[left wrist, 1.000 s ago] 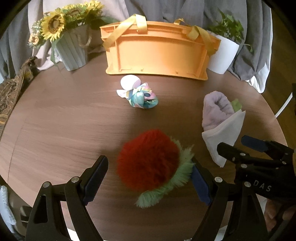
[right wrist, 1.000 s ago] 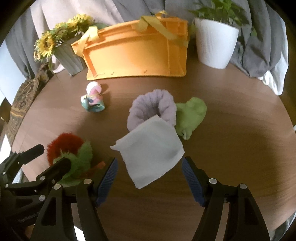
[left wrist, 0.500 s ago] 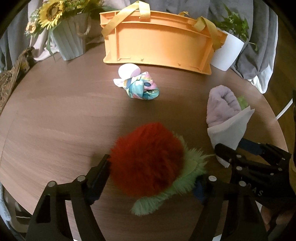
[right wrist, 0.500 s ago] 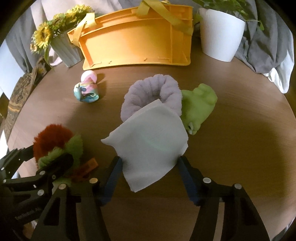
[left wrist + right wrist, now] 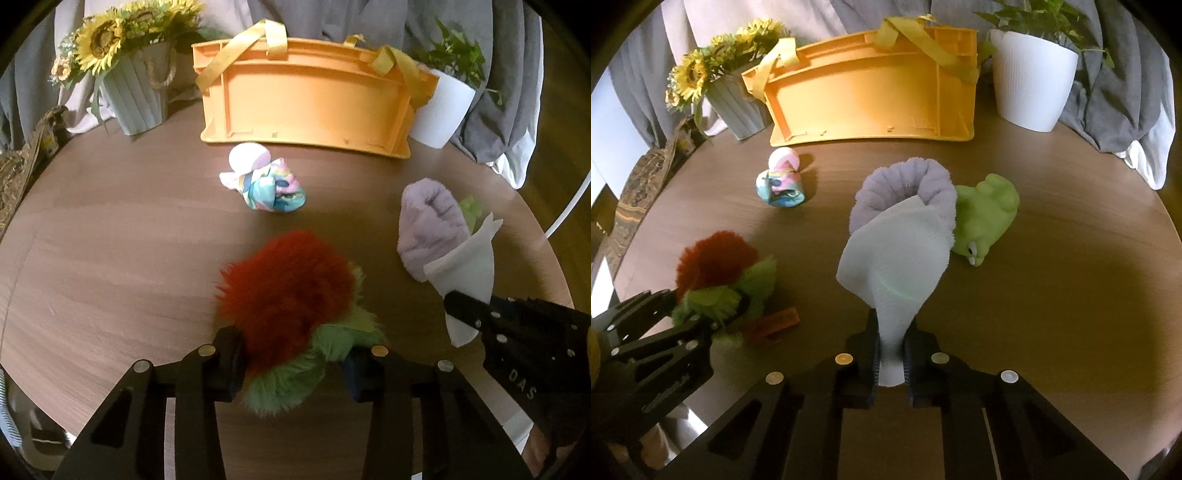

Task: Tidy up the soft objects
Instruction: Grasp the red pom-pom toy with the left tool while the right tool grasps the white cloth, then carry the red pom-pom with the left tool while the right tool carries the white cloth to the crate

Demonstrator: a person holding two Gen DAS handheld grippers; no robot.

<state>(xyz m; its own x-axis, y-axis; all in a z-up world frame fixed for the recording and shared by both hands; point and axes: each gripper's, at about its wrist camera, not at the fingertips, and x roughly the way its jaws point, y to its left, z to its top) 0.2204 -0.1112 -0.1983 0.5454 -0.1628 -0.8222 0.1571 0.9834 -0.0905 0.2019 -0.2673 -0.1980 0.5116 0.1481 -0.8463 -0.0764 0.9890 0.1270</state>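
We note: left claw (image 5: 295,363) clenched on fuzzy red-green plush toy (image 5: 288,295); right claw (image 5: 891,363) clamps white cloth (image 5: 897,258) over round wooden bench (image 5: 1052,295).

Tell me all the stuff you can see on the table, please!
Fluffy toy: 1, red and green, near edge, in left gripper.
White cloth: 1, centre, in right gripper.
Towel roll: 1, lilac, behind cloth.
Green plush: 1, right of towel.
Pastel bundle: 1, mid-table.
Basket: 1, orange, back.
Sunflower vase: 1, back left.
Plant pot: 1, white, back right.
Table: 1, brown.
Left gripper: shut.
Right gripper: shut.
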